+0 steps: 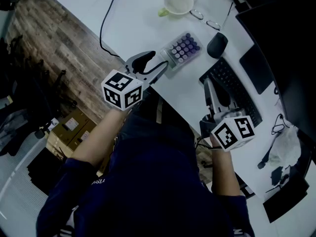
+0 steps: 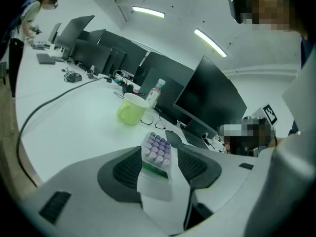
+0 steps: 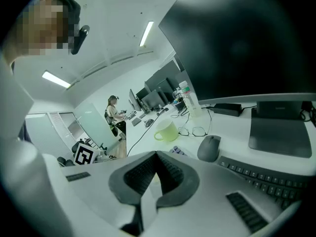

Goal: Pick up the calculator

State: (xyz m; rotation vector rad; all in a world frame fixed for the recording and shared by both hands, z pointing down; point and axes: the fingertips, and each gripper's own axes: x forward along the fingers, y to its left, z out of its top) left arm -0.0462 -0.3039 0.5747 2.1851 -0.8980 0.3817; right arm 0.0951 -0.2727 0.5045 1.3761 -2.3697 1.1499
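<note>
The calculator (image 1: 183, 47), pale with purple keys and a green display end, lies on the white desk (image 1: 138, 19) near its front edge. My left gripper (image 1: 165, 63) is open and reaches over that edge, with a jaw on each side of the calculator's near end. In the left gripper view the calculator (image 2: 157, 152) sits between the dark pads (image 2: 129, 169) of the left gripper (image 2: 159, 150), with a small gap on the right side. My right gripper (image 1: 208, 83) hovers shut and empty over the keyboard (image 1: 232, 90). Seen in its own view, the right gripper (image 3: 157, 155) has its pads together.
A green mug (image 1: 177, 3) and glasses (image 1: 205, 19) lie beyond the calculator, with a dark mouse (image 1: 217, 44) to its right. A black cable (image 1: 106, 23) runs across the desk on the left. Monitors (image 1: 276, 28) stand at the right. Cardboard boxes (image 1: 71, 127) sit on the floor.
</note>
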